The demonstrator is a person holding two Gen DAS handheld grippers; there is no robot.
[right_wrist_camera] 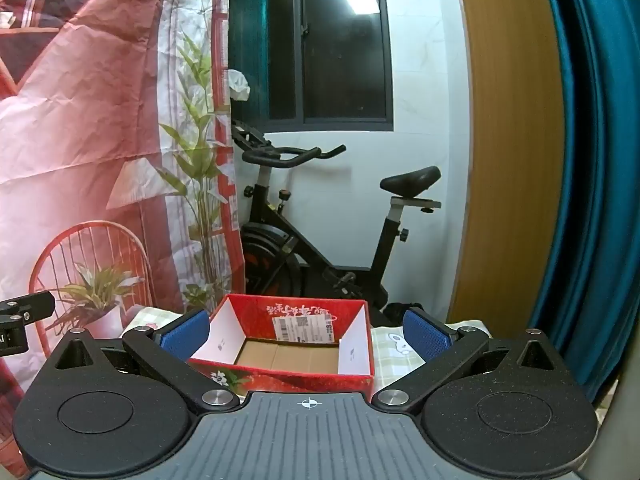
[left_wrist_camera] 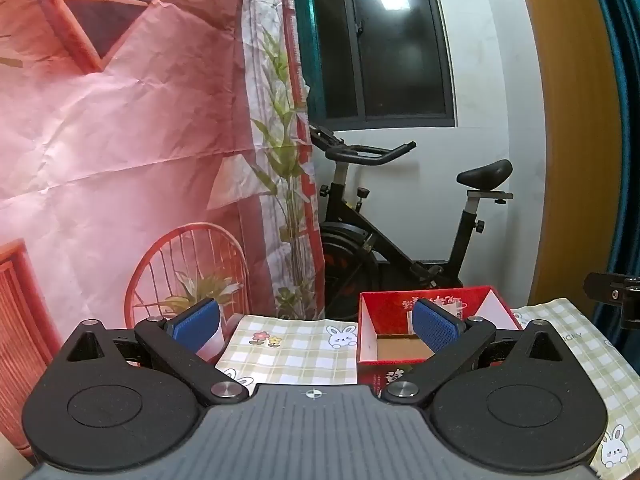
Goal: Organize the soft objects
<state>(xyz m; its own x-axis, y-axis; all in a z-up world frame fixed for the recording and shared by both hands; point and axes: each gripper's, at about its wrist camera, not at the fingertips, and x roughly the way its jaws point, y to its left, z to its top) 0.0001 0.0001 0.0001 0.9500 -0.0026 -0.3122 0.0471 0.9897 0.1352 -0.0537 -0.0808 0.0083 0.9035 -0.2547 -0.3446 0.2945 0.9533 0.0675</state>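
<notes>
Both the left gripper (left_wrist_camera: 316, 326) and right gripper (right_wrist_camera: 306, 332) gape wide, holding nothing. The empty red box (right_wrist_camera: 296, 312) sits straight ahead of the right gripper, nearer it; no soft objects show.

Both wrist views look forward and slightly down along their tongs, low over the tabletop (left_wrist_camera: 296, 356). The left view sits further left, the red box (right_wrist_camera: 280, 340) off to its right; the right view faces it head-on. Both share the exercise bike (left_wrist_camera: 400, 232).
</notes>
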